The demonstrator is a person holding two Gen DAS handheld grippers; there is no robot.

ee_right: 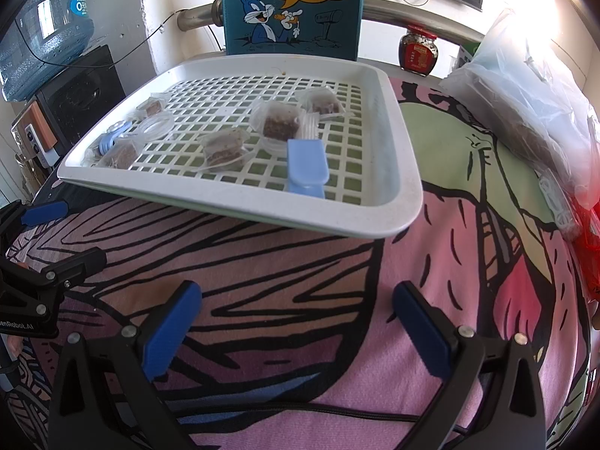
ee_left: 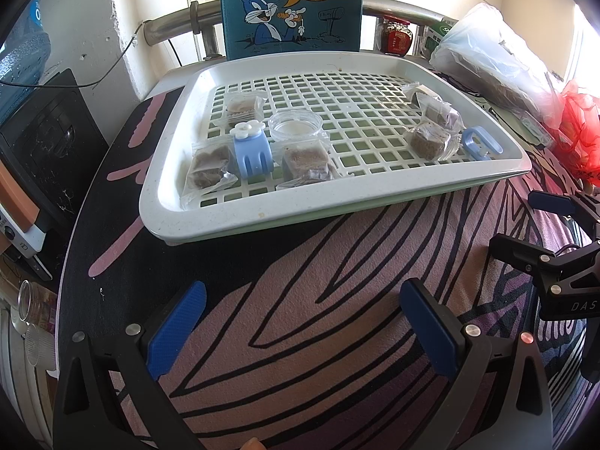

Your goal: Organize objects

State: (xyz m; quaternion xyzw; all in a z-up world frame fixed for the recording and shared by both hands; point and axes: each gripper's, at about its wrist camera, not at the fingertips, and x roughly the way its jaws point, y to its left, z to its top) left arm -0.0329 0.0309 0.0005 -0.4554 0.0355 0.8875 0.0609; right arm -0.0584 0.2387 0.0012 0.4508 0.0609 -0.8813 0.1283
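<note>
The wrapped snack squares and two blue clips are scattered over the white slotted tray, which is taken as the landmark: three squares are grouped toward its left half around a small clear round dish that appears empty, and a flower-topped blue clip is wedged between two of them, its prongs pointing to the tray's near edge. Another cluster of squares is found toward the tray's right side, with a flat blue clip just in front, its long axis running toward the near rim. Both tongs are held short of the tray's near rim over the patterned surface: the left tongs and the right tongs are spread wide and empty. The flat clip is judged nearer the right tongs.
</note>
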